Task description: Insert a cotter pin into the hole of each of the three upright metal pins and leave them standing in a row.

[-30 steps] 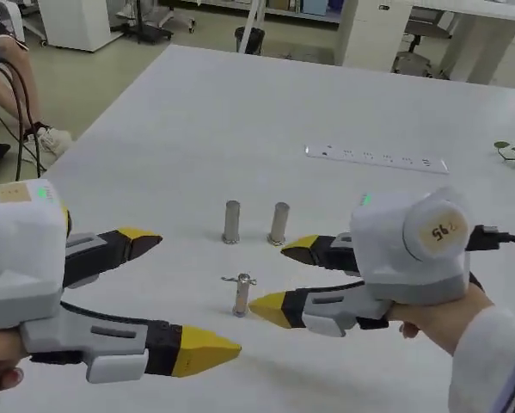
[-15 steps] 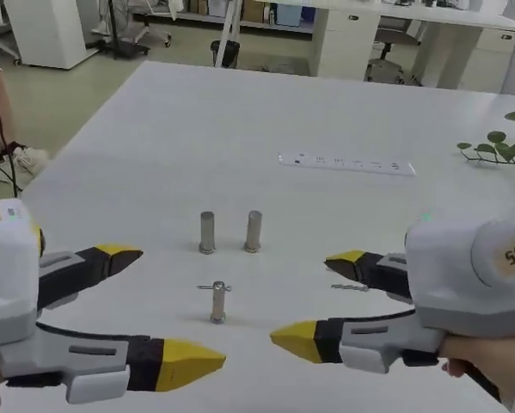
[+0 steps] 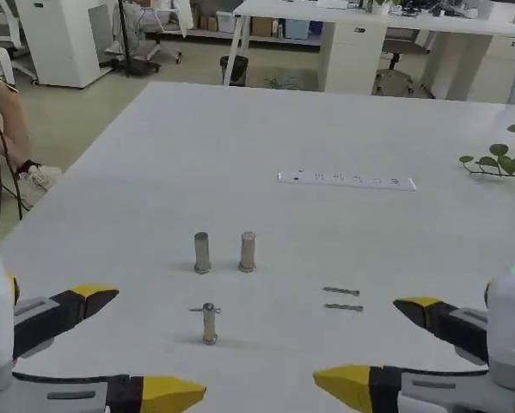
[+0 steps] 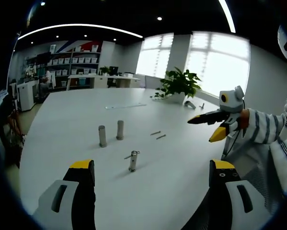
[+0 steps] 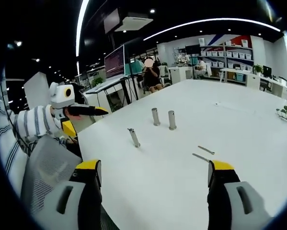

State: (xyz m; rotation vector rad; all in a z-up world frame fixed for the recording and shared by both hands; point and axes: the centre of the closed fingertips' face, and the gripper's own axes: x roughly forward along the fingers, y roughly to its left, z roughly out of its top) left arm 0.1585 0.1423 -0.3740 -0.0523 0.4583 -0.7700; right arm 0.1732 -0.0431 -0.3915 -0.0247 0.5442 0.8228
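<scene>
Head view: left tool (image 3: 132, 344) sits in the lower left corner and right tool (image 3: 364, 342) in the lower right. Both have their jaws spread wide with nothing in them, hovering over the near edge of the bench (image 3: 240, 129). Two bare pins (image 3: 202, 252) stand upright side by side around the middle of the frame. The third pin (image 3: 209, 322) stands just below them, closer to the camera, with a cotter through its top. Two loose cotters (image 3: 341, 292) lie flat and parallel, right of center, near the right tool's upper jaw but not touching it. A power strip (image 3: 347, 181) lies further up the frame, and a plant (image 3: 502, 159) pokes in at the right edge.

Left tool view: jaws wide apart at the bottom, empty. All three pins stand center-left, the cottered one lowest, with the loose cotters a bit to their right. The right tool hangs mid-right, jaws parted, in a hand with a striped sleeve.

Right tool view: jaws wide apart here too, gripping nothing. The bare pair stands near the middle, the cottered one down-left of it, the loose cotters lower right. The left tool is at the left, open.
</scene>
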